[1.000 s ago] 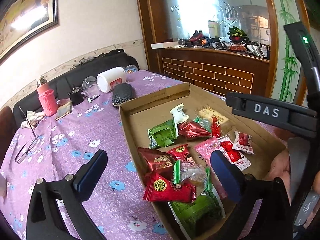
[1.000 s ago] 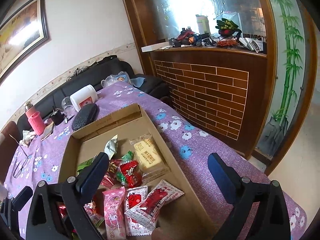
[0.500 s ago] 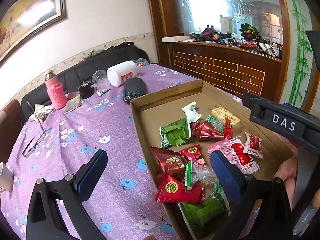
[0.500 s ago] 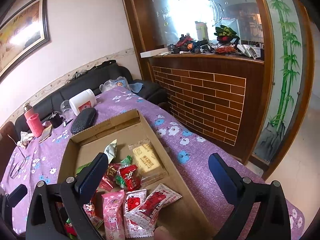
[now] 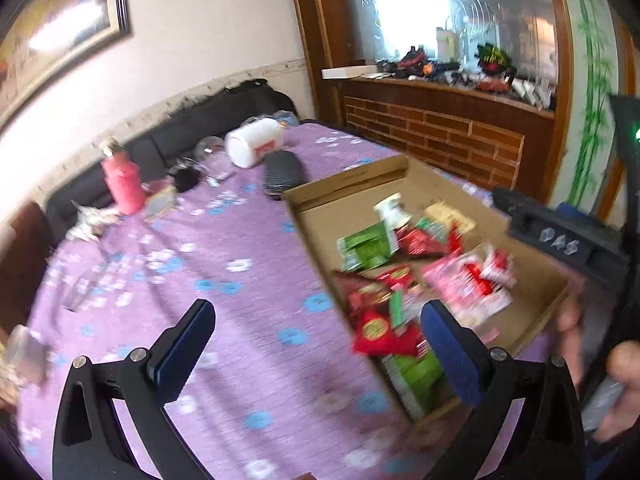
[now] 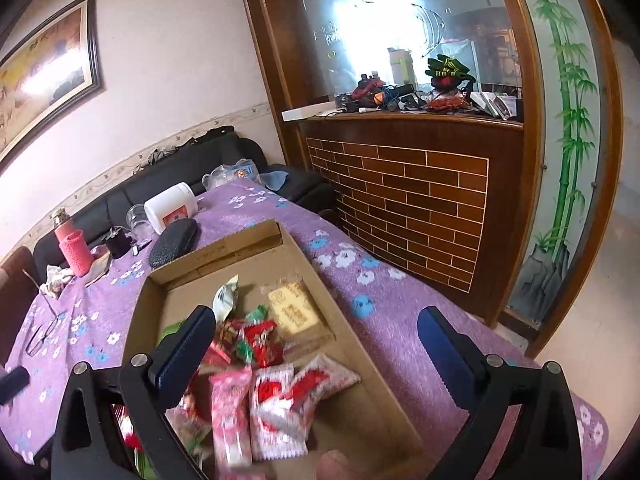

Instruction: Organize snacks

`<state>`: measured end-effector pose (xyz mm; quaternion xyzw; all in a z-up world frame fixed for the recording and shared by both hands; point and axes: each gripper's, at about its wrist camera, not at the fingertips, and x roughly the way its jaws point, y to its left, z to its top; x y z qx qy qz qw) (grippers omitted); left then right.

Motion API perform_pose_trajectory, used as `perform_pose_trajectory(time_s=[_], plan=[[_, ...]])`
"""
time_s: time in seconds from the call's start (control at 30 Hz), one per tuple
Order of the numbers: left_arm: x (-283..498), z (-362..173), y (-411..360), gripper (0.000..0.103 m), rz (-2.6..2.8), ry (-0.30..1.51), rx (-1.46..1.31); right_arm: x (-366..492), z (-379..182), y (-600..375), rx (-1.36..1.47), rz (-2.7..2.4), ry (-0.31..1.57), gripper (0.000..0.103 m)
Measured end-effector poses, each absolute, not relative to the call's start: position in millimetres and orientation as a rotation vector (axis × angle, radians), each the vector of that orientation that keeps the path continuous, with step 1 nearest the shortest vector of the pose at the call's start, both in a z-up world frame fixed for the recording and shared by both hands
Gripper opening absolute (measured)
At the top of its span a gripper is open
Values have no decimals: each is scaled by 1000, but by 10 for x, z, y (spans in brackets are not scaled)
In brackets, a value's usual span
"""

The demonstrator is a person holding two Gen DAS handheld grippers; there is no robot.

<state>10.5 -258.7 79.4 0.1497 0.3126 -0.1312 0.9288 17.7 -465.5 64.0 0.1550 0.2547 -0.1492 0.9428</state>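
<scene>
A shallow cardboard box (image 5: 360, 184) (image 6: 352, 336) lies on the purple flowered tablecloth and holds several wrapped snacks. Among them are green packs (image 5: 366, 246), red packs (image 5: 380, 332), pink-and-white packs (image 6: 276, 400) and a pale biscuit pack (image 6: 294, 312). My left gripper (image 5: 316, 344) is open above the cloth at the box's left wall, holding nothing. My right gripper (image 6: 316, 348) is open over the box's near right part, also holding nothing. The left wrist view is blurred by motion. The right gripper's black body (image 5: 560, 236) and a hand (image 5: 616, 364) show at that view's right.
At the table's far end stand a white jar (image 6: 170, 208), a black case (image 6: 174, 242), a pink bottle (image 6: 72, 250), a glass (image 6: 136, 218) and a small dark cup (image 6: 118, 242). Glasses (image 6: 42, 334) lie left. A dark sofa and a brick-faced counter (image 6: 404, 208) bound the table.
Both grippers have drawn back and risen, so the box sits farther off in each view. The left view swung left and is now blurred. Both grippers remain open.
</scene>
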Motion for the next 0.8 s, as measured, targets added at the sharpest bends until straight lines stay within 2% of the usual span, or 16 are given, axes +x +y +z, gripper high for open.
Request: perform_pose_trajectory(time_s=[0.3,0.8], plan=[[-79,575,-2311,102,-270,668,311,-384,583,-4368,288,-430,527,102],[-55,530,-2230,102,-249,674,317,-419,537,-3955,184,-528,608,102]])
